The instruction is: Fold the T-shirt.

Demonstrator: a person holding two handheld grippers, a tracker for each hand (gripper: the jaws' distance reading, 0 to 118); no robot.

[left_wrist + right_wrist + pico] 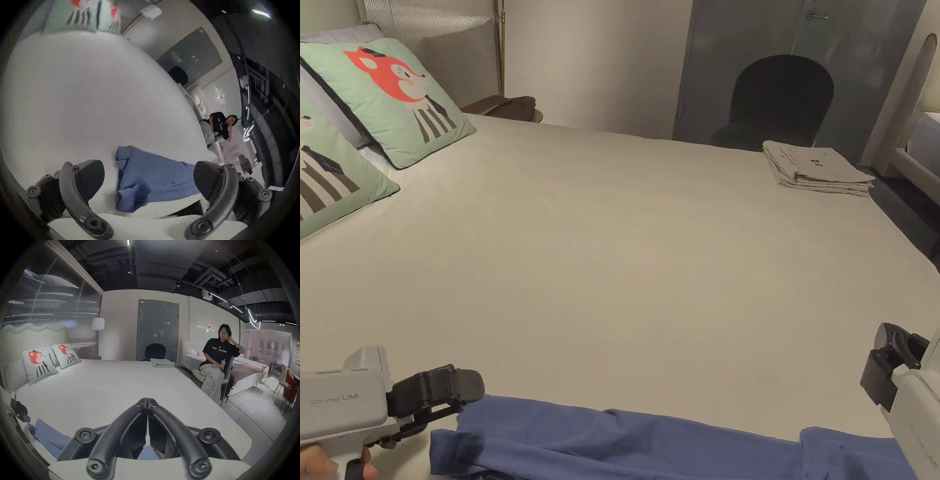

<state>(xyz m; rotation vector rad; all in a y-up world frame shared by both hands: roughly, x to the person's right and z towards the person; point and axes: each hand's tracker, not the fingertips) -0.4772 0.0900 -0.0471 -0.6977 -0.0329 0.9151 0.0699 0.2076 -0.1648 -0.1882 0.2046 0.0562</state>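
Note:
A blue T-shirt (625,440) lies stretched in a long bunched strip along the near edge of the pale bed (625,250). At the shirt's left end, my left gripper (465,390) hovers just above it. In the left gripper view the left gripper (148,167) is open, its jaws wide apart with the shirt (146,175) lying on the bed beyond them. My right gripper (887,362) is above the shirt's right end. In the right gripper view the right gripper (147,400) is shut, with nothing visible between the tips; blue cloth (148,452) shows below the jaws.
A stack of folded grey clothes (815,169) sits at the bed's far right corner. Two green fox cushions (406,94) lie at the far left. A dark chair (781,100) stands behind the bed. A person (217,363) sits on a chair to the right.

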